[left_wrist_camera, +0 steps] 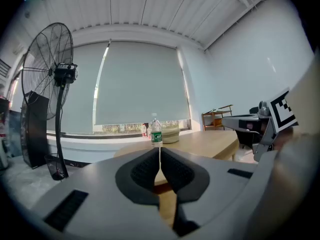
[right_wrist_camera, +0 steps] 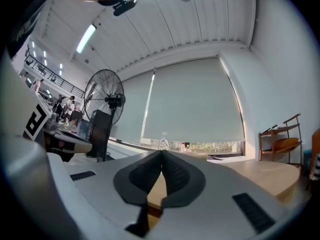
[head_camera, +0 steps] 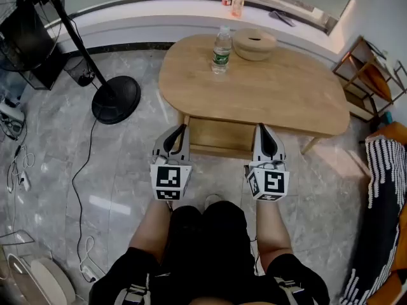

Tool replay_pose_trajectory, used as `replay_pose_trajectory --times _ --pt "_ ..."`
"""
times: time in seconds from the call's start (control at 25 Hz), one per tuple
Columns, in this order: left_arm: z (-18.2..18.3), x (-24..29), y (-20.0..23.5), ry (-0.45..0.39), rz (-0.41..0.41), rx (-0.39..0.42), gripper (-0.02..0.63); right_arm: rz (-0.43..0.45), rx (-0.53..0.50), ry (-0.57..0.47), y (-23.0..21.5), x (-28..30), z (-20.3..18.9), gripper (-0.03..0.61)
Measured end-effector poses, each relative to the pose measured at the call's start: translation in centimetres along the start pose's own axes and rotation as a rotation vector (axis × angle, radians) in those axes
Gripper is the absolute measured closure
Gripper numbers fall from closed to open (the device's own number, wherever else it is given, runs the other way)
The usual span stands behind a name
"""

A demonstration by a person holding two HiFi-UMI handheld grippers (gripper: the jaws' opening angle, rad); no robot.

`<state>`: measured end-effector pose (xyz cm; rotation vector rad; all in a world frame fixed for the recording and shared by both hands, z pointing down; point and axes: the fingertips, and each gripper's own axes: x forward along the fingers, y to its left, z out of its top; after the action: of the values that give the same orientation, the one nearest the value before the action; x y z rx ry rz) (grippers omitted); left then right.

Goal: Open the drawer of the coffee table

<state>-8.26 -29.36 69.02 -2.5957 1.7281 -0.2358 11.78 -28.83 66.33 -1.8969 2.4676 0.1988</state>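
Note:
The oval wooden coffee table [head_camera: 286,91] stands in front of me in the head view. Its drawer front [head_camera: 219,137] shows just under the near edge of the top. My left gripper [head_camera: 180,129] is held at the drawer's left end and my right gripper [head_camera: 265,129] at its right end, both pointing at the table. Each is shut with nothing between its pads. In the left gripper view the left gripper [left_wrist_camera: 159,156] has its dark pads meeting, with the table top [left_wrist_camera: 210,141] beyond. The right gripper [right_wrist_camera: 161,156] is likewise shut in its own view.
On the table stand a water bottle [head_camera: 221,49] and a round wooden container [head_camera: 254,43]. A black standing fan [head_camera: 114,97] with its cable is on the floor at left. A small shelf [head_camera: 369,75] and a striped cloth [head_camera: 381,196] are at right. My knees are below the grippers.

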Motion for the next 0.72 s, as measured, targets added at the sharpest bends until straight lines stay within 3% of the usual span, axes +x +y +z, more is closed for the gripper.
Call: replay_pose_trajectory --times 0.12,0.24,0.52,0.72 --pt "5.9 3.1 1.4 0.034 -0.010 -0.063 0.588 0.019 0.020 0.045 -1.7 4.5 5.2 0.563" --pt "14.9 4.6 2.6 0.051 -0.018 -0.093 0.588 0.026 0.056 0.072 -3.2 7.9 13.4 0.563" --pt "39.7 2.2 4.8 0.043 0.001 -0.086 0.588 0.060 0.076 0.081 -5.4 11.5 36.8 0.563" --pt "52.4 0.5 4.8 0.037 0.025 -0.049 0.588 0.080 0.081 0.049 -7.5 11.8 49.4 0.563"
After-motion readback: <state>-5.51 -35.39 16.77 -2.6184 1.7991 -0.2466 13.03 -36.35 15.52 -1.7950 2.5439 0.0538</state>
